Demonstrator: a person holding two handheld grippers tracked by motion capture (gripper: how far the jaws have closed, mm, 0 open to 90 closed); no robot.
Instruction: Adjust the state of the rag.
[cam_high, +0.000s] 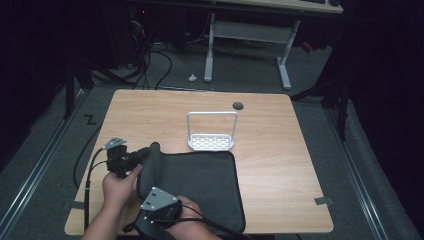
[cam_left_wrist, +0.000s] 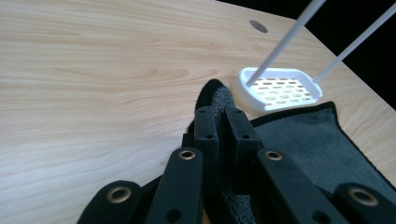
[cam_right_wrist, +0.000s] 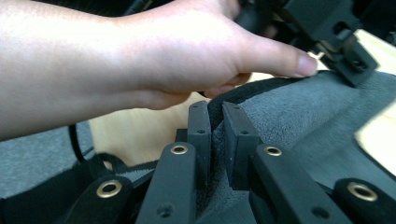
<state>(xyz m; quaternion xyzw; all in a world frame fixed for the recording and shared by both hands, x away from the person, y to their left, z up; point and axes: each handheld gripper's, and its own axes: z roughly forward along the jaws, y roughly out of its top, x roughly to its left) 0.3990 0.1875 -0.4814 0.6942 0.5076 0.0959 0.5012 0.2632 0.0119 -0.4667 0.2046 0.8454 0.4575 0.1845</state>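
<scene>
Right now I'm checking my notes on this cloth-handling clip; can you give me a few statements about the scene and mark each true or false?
1. The left gripper is shut on the dark grey cloth mat. True.
2. The right gripper is open and holds nothing. False: it is shut on the mat's edge.
3. The white slotted plastic stand with a hoop handle lies on the mat. False: it stands on the light wooden table, beyond the mat.
4. The mat's left edge is lifted off the table. True.
</scene>
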